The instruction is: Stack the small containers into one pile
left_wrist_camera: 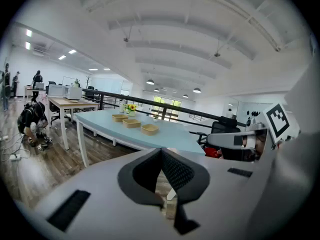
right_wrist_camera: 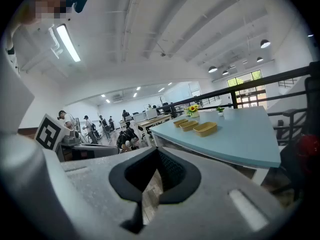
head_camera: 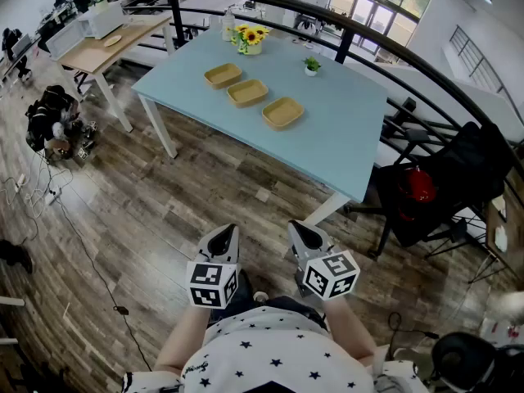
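Both jaws closed, empty: left gripper [head_camera: 221, 242], right gripper [head_camera: 305, 237], well short of the table [head_camera: 344, 129]. Three small containers [head_camera: 247, 92] lie separately there. Risk: misaligned nesting, tipping the pile.

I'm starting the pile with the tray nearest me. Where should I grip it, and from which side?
Likely the tray's near rim, from the table's near edge: it lies upright, shallow and open-topped, so the jaws can straddle its wall.

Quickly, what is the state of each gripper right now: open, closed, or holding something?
Left gripper: closed, holding nothing.
Right gripper: closed, holding nothing.
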A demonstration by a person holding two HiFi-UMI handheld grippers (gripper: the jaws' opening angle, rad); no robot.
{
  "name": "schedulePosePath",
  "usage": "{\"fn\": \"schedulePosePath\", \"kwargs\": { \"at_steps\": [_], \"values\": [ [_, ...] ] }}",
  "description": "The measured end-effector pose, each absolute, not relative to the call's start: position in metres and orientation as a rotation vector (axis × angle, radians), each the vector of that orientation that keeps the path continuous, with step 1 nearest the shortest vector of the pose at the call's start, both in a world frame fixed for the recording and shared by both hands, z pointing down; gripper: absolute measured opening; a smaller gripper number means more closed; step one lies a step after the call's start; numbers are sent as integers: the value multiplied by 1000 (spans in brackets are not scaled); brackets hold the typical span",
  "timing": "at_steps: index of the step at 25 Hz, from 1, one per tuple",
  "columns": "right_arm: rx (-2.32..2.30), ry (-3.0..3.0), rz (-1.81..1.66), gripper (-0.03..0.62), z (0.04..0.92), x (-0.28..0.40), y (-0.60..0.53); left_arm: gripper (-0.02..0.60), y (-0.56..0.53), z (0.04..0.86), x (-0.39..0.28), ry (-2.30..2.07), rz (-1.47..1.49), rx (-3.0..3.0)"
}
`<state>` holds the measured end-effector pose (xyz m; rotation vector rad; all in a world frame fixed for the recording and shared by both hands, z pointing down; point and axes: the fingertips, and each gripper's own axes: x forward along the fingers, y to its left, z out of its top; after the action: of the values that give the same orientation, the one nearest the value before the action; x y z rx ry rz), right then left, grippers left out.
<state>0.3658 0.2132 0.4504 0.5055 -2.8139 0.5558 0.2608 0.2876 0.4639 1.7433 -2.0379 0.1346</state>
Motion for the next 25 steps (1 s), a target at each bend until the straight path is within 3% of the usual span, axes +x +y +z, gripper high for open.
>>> {"fn": "schedulePosePath", "kwargs": {
  "at_steps": [25],
  "values": [
    [428,-2866,511,5,434,418,234,3,311,448,322,-2143,129,1736]
  ]
}}
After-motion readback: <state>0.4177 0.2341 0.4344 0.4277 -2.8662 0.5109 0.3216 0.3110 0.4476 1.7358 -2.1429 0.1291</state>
